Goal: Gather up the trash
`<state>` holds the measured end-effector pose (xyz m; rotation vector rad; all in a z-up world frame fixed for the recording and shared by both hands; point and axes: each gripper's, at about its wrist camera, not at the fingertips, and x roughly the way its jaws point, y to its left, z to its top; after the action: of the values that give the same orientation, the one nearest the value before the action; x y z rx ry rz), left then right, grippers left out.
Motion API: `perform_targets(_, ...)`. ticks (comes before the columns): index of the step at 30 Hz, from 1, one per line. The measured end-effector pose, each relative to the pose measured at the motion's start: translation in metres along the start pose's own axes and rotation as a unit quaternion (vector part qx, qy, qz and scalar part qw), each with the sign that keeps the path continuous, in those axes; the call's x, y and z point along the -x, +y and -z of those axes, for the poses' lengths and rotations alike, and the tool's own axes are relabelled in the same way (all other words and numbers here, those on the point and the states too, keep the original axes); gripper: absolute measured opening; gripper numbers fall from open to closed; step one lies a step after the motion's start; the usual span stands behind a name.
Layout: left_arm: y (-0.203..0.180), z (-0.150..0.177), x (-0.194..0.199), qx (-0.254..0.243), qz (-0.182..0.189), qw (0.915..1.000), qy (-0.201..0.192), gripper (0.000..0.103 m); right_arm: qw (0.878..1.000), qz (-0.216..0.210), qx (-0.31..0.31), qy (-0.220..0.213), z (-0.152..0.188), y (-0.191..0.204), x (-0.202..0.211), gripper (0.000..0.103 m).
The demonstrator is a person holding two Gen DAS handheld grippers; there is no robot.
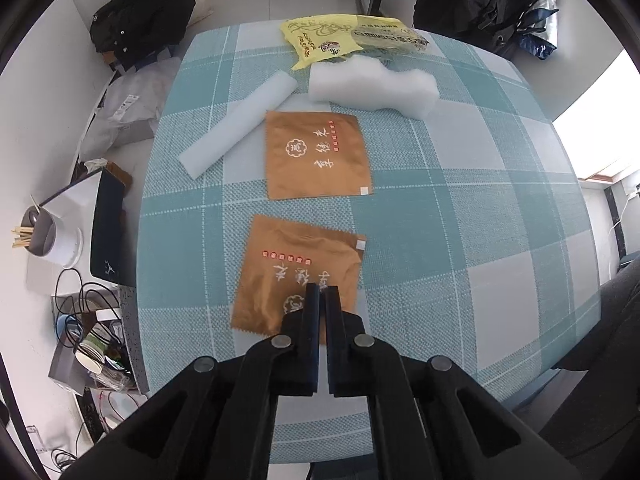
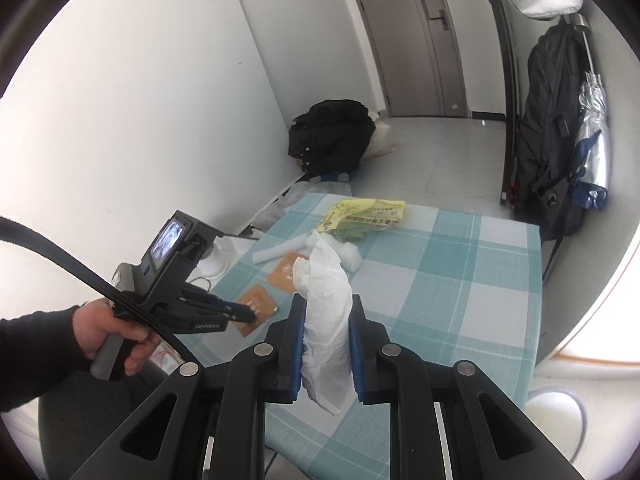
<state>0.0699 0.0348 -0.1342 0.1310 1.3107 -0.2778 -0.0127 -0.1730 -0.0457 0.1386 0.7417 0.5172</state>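
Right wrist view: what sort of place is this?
Probably a lived-in home or flat, near the entrance: a door, a backpack and umbrella hanging up, and a checked-cloth table.
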Motion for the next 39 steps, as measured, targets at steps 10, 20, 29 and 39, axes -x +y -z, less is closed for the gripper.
perform_targets(10, 0.012, 0.003, 0.004, 0.014, -0.007, 0.9999, 0.001, 0.012, 1.000, -0.002, -0.003, -0.004, 0.002, -0.001, 0.006, 0.019)
perform_targets(20, 0.001, -0.004, -0.009, -0.037, -0.053, 0.9979, 0.003, 0.079, 1.000, 0.003, -0.009, 0.000, 0.002, -0.004, 0.005, 0.019)
perform_targets(29, 0.009, -0.004, -0.005, -0.051, -0.032, 0.9980, -0.021, 0.063, 1.000, 0.008, -0.016, 0.004, 0.003, -0.006, 0.005, 0.020)
perform_targets(39, 0.012, -0.005, -0.004, -0.032, -0.038, 0.9979, -0.041, 0.044, 1.000, 0.003, -0.011, 0.002, 0.002, -0.003, 0.004, 0.020)
